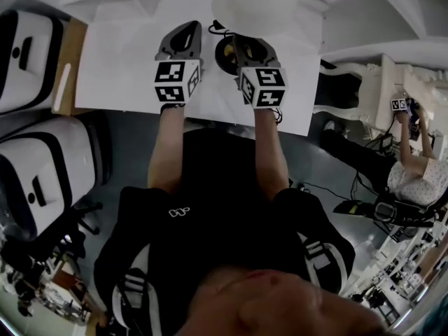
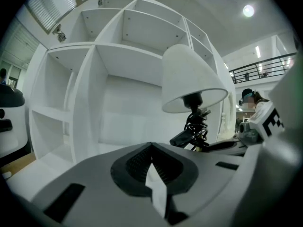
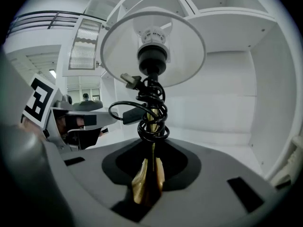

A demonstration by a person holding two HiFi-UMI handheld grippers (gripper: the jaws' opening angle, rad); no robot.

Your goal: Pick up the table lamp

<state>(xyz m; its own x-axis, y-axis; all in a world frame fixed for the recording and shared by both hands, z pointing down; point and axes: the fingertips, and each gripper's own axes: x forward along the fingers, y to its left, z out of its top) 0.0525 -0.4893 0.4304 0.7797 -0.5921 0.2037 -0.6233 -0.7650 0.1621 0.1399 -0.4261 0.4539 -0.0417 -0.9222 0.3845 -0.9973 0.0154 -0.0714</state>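
The table lamp has a white shade (image 1: 255, 2), a brass stem (image 3: 147, 181) and a black cord coiled round the stem (image 3: 151, 112). My right gripper (image 3: 149, 186) is shut on the stem low down, and the lamp stands upright in it. In the head view the right gripper (image 1: 248, 51) is just under the shade, over the white table (image 1: 119, 68). The left gripper (image 1: 180, 44) hangs beside it to the left, apart from the lamp (image 2: 189, 79). The left gripper's (image 2: 154, 183) ribbed pads meet, with only a thin white sliver showing between them.
A white shelf unit (image 2: 118, 79) with open compartments stands behind the lamp. Two white and black machines (image 1: 28, 54) (image 1: 42, 173) stand at the left of the table. White carved furniture (image 1: 371, 82) and another person (image 1: 413, 166) are at the right.
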